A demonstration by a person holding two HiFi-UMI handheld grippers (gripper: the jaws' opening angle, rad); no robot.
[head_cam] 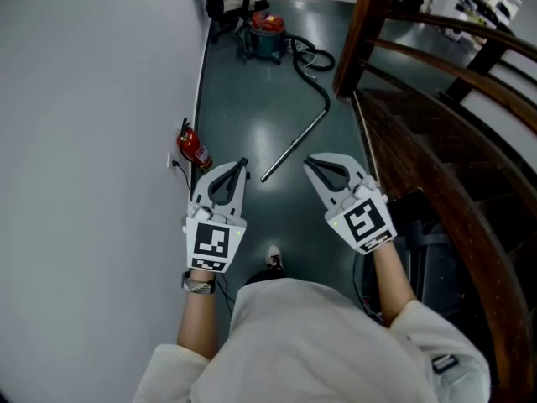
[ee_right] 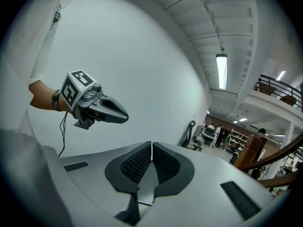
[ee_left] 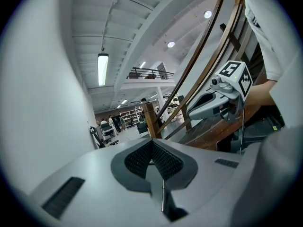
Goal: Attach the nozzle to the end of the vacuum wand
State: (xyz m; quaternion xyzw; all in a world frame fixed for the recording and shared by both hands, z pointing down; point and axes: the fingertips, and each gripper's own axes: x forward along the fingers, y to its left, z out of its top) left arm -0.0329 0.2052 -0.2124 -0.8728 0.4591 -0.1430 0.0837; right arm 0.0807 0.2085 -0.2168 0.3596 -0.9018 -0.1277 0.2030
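Both forearms reach forward side by side; the left claw [head_cam: 242,164] and right claw [head_cam: 307,163] point ahead, jaws together, holding nothing. The vacuum wand [head_cam: 294,147] lies on the floor [head_cam: 252,116] beyond them, untouched.

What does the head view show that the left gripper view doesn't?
Only the head view: the vacuum wand lying on the floor, the vacuum beyond it, and a red fire extinguisher. Only the left gripper view: a ceiling light, an upper balcony and distant people. Both: the right gripper, its jaws together, and the wooden stair railing.
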